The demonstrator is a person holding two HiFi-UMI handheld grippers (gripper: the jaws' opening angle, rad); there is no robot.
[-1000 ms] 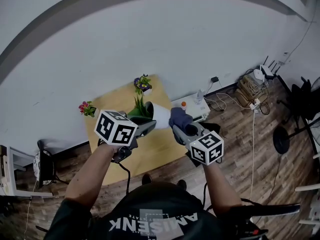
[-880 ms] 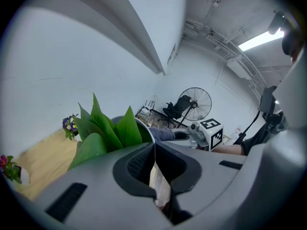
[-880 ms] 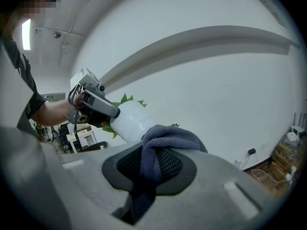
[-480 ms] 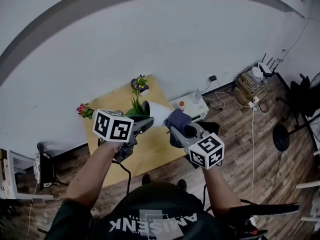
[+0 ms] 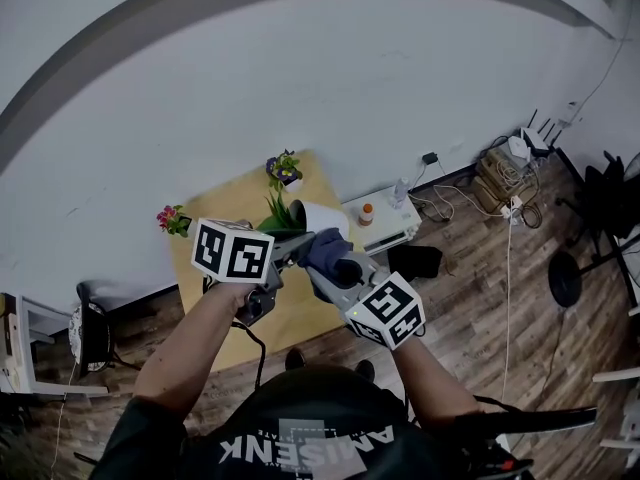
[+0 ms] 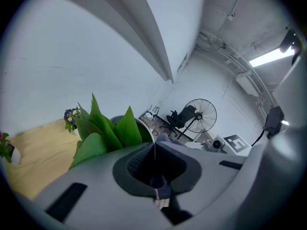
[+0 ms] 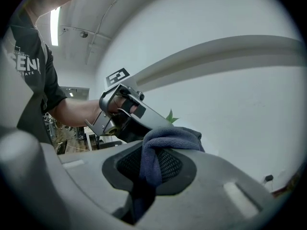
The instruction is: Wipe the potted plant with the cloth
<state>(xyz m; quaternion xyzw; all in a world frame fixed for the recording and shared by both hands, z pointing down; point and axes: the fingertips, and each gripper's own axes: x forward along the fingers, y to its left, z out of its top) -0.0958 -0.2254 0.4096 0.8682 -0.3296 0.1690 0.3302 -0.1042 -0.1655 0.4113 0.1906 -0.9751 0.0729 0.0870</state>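
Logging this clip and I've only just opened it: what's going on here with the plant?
A person is working with a handheld claw in each hand. The left claw is shut on the rim of the potted plant and holds it tilted above the yellow table. The right claw is shut on a dark blue cloth, held close beside the pot and the left claw. Whether the cloth touches the plant cannot be told.

tee (image 5: pixel 300 418): black, white lettering | left tongs (image 6: pixel 154 152), right tongs (image 7: pixel 156 157): grey, black-white marker cubes (image 5: pixel 232 252)
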